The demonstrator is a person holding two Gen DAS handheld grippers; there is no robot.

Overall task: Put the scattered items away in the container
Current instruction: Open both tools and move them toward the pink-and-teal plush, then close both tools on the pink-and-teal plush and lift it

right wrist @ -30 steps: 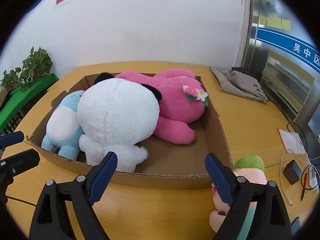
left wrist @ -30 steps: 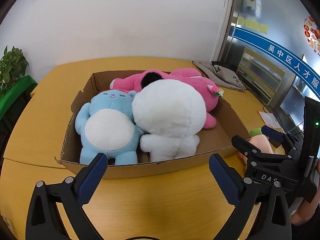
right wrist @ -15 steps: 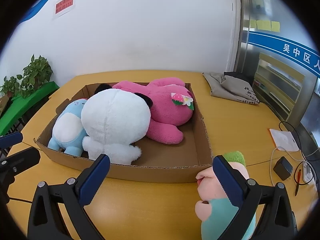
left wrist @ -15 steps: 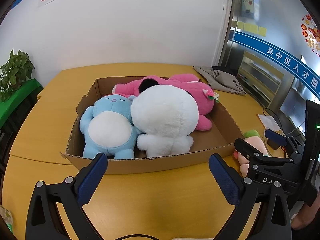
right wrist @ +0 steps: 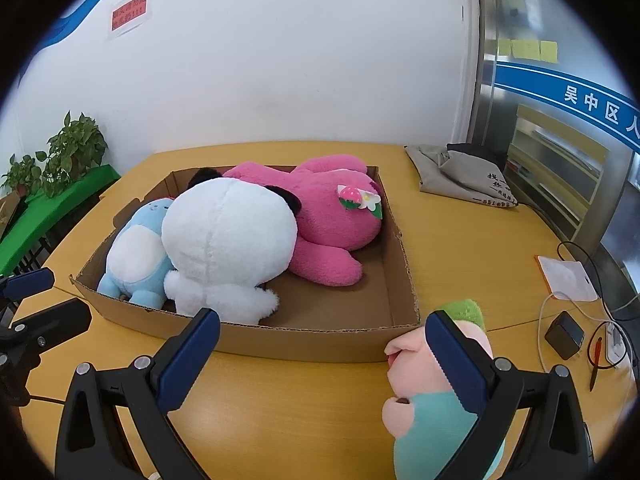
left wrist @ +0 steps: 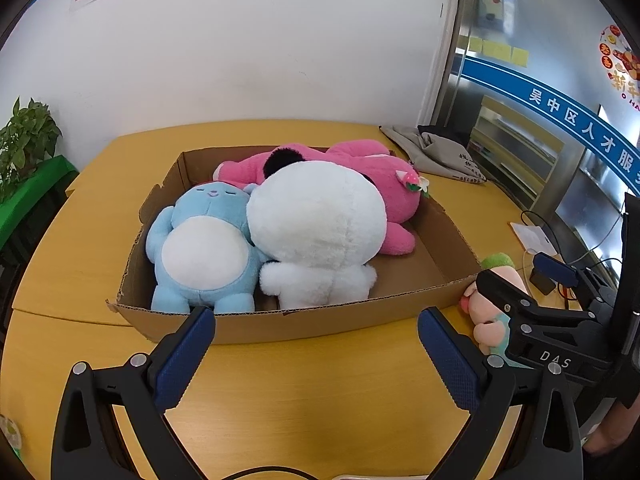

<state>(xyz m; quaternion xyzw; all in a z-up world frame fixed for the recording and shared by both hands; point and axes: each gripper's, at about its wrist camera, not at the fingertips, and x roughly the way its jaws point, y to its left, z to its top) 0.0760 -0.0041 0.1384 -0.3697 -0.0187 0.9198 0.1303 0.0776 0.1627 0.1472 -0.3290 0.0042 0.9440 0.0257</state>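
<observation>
A shallow cardboard box [left wrist: 304, 326] [right wrist: 320, 340] on the yellow table holds a blue plush [left wrist: 204, 248] [right wrist: 136, 256], a white panda plush [left wrist: 320, 236] [right wrist: 228, 248] and a pink plush [left wrist: 384, 188] [right wrist: 332, 216]. A small peach plush with a green top and teal clothes [right wrist: 432, 396] [left wrist: 492, 304] stands on the table outside the box's right front corner. My right gripper [right wrist: 324, 360] is open; its right finger [right wrist: 456, 360] is in front of the peach plush. My left gripper [left wrist: 316, 356] is open and empty in front of the box.
A grey cloth bag [right wrist: 460, 176] lies at the back right of the table. A white card [right wrist: 568, 276], a black adapter [right wrist: 564, 336] and cables lie at the right edge. Potted plants [right wrist: 76, 148] stand left of the table. A wall is behind.
Both grippers have pulled back from the box, which looks smaller now. The peach plush has come further into the right wrist view, beside the right finger.
</observation>
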